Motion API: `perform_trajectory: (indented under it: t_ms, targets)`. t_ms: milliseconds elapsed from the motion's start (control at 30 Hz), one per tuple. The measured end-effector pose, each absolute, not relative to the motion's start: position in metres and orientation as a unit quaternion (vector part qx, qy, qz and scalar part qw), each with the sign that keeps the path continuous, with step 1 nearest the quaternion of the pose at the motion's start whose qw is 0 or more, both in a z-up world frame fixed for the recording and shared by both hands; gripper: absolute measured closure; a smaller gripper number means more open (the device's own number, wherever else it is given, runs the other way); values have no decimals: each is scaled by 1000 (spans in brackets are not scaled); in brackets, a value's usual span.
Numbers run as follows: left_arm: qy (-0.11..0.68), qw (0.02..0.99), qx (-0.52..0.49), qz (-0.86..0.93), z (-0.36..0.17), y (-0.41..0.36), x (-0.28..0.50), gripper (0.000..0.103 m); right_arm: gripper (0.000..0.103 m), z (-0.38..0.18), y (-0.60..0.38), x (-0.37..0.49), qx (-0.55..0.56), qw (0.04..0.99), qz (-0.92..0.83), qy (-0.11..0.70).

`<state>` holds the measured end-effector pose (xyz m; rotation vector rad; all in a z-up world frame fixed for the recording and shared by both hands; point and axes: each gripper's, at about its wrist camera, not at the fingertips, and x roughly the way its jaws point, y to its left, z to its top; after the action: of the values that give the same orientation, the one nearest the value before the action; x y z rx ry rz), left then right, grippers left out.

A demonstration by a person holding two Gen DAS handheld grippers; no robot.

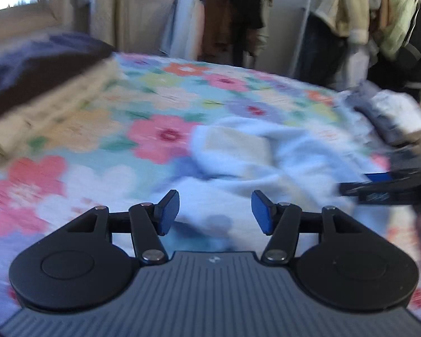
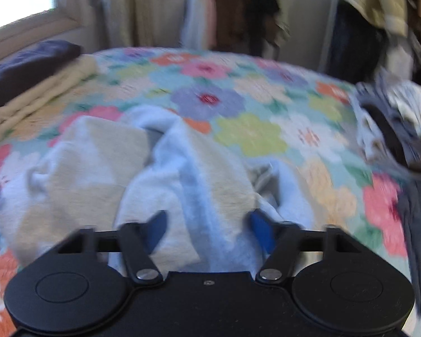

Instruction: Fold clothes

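**Both sets of fingers parted over a rumpled blue-and-cream garment on the bed**

While the left gripper [image 1: 215, 213] hangs over the near edge of the cloth, its two blue pads [image 1: 169, 212] stand moderately apart with nothing between them; only pale blue fabric shows below and past the gap. Ahead of these fingers and a little to their right, the blue-and-cream garment [image 1: 255, 154] lies bunched on the floral bedspread [image 1: 160, 90], its cream panel just beyond the fingertips. Off to the right of the left fingers, the right gripper [image 1: 390, 186] enters from the frame edge, low over the same cloth.

From the right wrist view, the right gripper [image 2: 207, 229] also has its fingers parted, and a raised ridge of the garment [image 2: 188, 179] runs straight up between them. Motion blur hides whether the pads [image 2: 259, 223] press on it, but a gap shows on each side of the ridge. Cream sections spread left and right of that ridge, just ahead of the fingertips.

Farther out, a folded cream blanket with a dark cloth on top [image 1: 42, 90] lies to the left of the fingers, and a heap of other clothes [image 2: 393, 123] sits at the bed's right edge. Beyond the bed, hanging garments [image 1: 238, 14] line the far wall.
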<state>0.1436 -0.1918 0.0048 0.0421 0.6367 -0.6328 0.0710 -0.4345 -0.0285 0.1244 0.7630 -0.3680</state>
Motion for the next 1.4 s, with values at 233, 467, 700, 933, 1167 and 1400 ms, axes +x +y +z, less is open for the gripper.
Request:
perform_trajectory:
  t_ms: [233, 467, 700, 933, 1167, 1400]
  targets:
    - [339, 836, -146, -406, 8, -166, 155, 46, 96, 1, -393, 55, 84, 943, -82, 312]
    - [373, 806, -209, -410, -1, -167, 158, 40, 96, -7, -347, 30, 160, 925, 57, 339]
    - [411, 792, -145, -427, -17, -197, 148, 22, 100, -25, -349, -12, 201, 904, 114, 359]
    - [392, 820, -29, -416, -33, -239, 134, 83, 100, -19, -347, -5, 166, 908, 51, 380]
    - [326, 852, -23, -410, 9, -224, 111, 96, 56, 10, -375, -25, 168, 925, -8, 340]
    - [373, 831, -82, -404, 0, -210, 129, 99, 42, 7, -417, -12, 221, 910, -80, 341]
